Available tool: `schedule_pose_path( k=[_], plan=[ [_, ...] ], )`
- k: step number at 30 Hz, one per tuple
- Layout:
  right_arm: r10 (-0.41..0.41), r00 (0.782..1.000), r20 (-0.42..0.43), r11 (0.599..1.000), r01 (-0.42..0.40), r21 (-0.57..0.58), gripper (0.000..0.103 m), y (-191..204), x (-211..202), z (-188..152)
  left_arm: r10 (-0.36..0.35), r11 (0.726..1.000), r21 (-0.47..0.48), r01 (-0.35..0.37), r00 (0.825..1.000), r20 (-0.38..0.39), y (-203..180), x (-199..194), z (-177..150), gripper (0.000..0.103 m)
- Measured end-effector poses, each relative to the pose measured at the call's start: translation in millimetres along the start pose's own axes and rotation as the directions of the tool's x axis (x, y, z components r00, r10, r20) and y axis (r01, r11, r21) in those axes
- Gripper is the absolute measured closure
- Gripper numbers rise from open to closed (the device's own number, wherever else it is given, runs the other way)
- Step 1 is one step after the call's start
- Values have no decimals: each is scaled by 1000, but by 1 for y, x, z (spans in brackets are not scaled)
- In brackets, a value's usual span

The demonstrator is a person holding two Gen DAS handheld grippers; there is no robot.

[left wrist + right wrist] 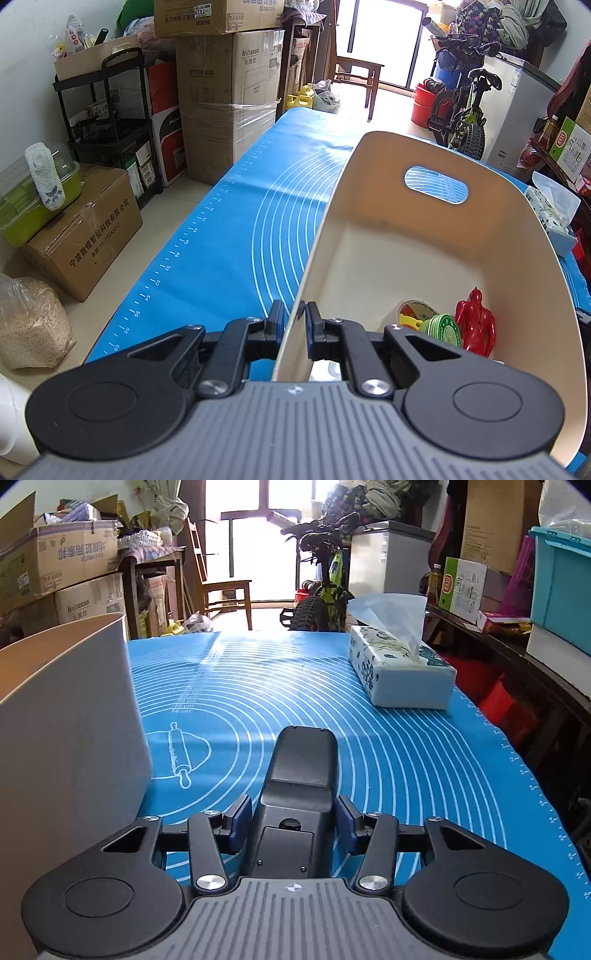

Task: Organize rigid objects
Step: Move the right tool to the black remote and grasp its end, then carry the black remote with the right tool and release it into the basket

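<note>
Looking thru left wrist view first: left gripper [294, 325] has its jaws clenched on the near wall of the cream bin [424, 254], one pad outside, one inside, rim pinched between. Bin sits on the blue mat [229, 236] covering the table. Inside, at the bottom near corner: a red toy figure [474, 325], a green round lid [445, 328], a yellowish tape roll [413, 312] behind it. Rest of bin floor bare.

Right wrist view: right gripper [293, 819] straddles a black device [301, 786], a long body lying on the mat, pointing away from cam. Blue pads sit at both flanks; left pad looks touching, right pad close or just touching, can't say if it's squeezing yet. No earlier frame, so grip strength is a guess. Bin wall just beside, to the left. Tissue box [400, 672] well apart, far right.

Step, as I read it: picking up the black device, w/ left steadying bin. Next move calls for a firm close, a straight lift, then carry left over the rim & drop in w/o knocking the wall.
</note>
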State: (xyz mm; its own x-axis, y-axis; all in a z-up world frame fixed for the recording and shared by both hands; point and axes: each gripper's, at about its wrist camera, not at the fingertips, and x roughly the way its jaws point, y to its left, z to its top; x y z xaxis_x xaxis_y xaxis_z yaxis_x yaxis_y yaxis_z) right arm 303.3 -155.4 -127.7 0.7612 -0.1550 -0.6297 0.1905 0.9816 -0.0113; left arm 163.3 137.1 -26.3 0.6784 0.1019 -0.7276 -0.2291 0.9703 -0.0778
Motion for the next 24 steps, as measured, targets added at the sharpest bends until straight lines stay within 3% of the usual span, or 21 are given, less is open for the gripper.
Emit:
schedule_pose_path(
  k=[11, 24],
  plan=[
    [-7, 999, 35, 1000, 6, 14, 49, -24, -20, 8, -1, 1000, 0, 1, 1000, 0, -1, 0, 0, 89],
    [63, 995, 76, 998, -63, -8, 49, -29, -67, 29, -2, 1000, -2, 2, 1000, -1, -1, 0, 1, 89]
  ],
)
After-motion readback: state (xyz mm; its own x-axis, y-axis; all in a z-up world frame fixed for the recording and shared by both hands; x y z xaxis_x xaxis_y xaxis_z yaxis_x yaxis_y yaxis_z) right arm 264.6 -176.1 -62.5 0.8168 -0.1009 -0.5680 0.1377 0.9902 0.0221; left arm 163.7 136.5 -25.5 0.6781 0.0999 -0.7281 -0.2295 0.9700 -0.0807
